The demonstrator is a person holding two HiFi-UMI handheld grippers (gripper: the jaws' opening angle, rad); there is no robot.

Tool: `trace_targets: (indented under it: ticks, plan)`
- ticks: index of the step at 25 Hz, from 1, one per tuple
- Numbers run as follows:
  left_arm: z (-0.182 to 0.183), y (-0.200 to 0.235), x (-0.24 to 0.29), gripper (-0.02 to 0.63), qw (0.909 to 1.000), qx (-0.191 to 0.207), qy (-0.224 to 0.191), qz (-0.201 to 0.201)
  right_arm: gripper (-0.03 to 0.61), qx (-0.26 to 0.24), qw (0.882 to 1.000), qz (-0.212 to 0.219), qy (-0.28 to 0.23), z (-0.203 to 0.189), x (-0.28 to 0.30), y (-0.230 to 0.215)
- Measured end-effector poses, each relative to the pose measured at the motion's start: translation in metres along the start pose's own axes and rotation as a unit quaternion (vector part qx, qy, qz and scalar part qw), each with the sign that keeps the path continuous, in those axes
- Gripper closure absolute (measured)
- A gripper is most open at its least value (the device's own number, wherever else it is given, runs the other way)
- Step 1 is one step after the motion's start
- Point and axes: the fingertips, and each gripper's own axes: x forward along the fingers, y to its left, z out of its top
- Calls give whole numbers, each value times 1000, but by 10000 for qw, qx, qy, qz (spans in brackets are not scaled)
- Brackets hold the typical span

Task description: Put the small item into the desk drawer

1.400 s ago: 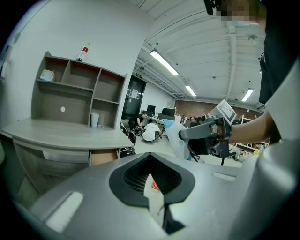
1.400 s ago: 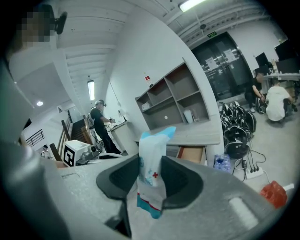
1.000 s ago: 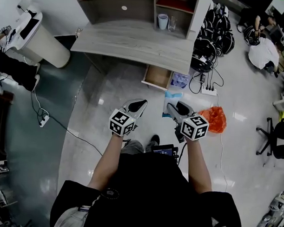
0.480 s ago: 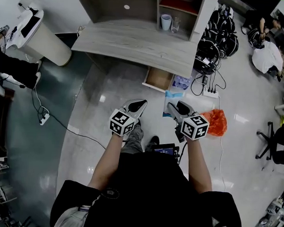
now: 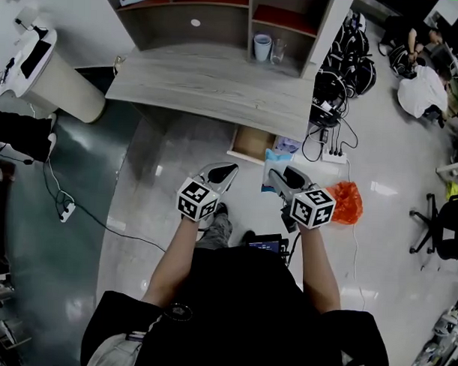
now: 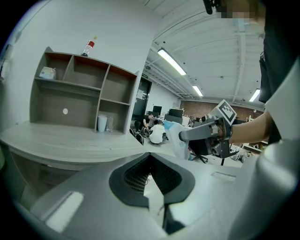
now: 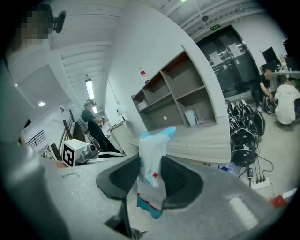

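Small white-and-blue packet sits pinched in our right claw, above the floor and apart from the open drawer under the counter. Our left claw is pressed together.

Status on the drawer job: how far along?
Done: the desk drawer stands open and the packet is picked up. In hand: the right claw is shut on the packet, held short of the drawer. The left claw is shut and empty. Left: carry the packet over, release it into the drawer, then probably close it.
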Motion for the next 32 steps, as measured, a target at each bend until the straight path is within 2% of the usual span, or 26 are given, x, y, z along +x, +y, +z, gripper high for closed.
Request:
trace_targets:
  ticks: [12, 21, 25, 32]
  plan:
    - [34, 78, 24, 614, 9983, 151, 53, -558, 426, 162, 9985, -492, -162, 36, 66, -9]
    - [38, 99, 41, 614, 9954, 225, 152, -924, 426, 293, 9958, -833, -261, 43, 83, -13]
    - [38, 98, 49, 614, 9954, 194, 176, -922, 426, 291, 9958, -847, -209, 44, 82, -21]
    - [45, 88, 61, 614, 9973, 117, 88, -713, 426, 112, 9982, -584, -83, 52, 79, -30]
